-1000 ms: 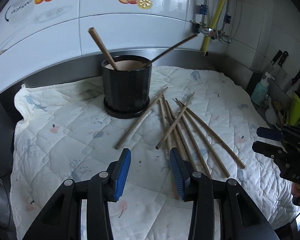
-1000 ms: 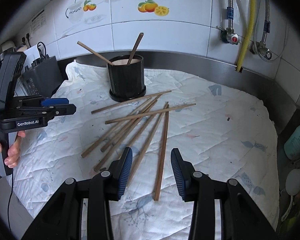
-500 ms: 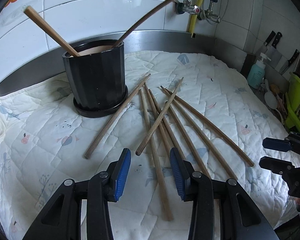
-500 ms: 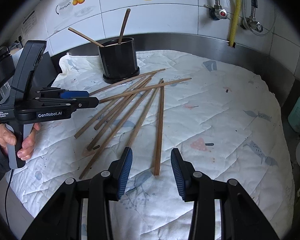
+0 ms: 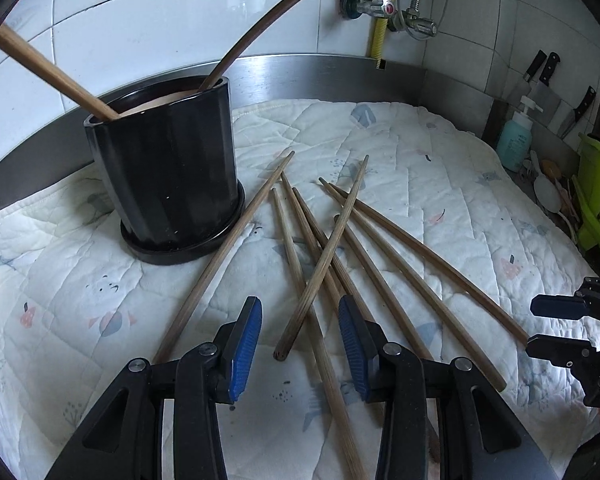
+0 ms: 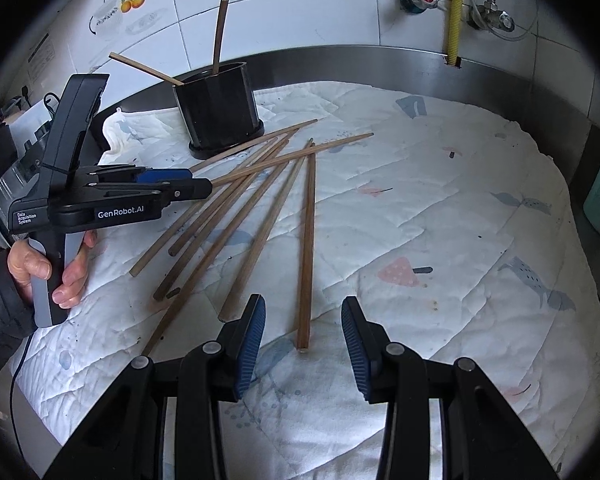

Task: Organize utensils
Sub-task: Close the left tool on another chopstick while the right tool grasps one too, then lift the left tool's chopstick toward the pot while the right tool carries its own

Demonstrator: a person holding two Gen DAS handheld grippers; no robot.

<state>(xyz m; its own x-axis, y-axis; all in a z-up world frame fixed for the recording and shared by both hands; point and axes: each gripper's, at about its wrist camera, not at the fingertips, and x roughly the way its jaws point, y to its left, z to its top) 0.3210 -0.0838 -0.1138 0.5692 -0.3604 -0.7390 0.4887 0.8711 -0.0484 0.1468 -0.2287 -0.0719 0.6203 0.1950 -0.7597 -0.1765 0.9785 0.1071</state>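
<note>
- Left gripper, jaws apart and just narrowing, straddles the near end of one long brown wooden chopstick without pinching it.
- Right gripper, jaws apart and clasping nothing, frames another chopstick's end.
- Both chopsticks lie mid-quilted white mat; the black ribbed pot stands at its rear edge.

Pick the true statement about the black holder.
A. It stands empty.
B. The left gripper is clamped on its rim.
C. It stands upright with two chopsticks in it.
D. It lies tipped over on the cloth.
C: the holder stands upright on the cloth, and two chopsticks lean out of its mouth, the rest lying loose beside it.
</note>
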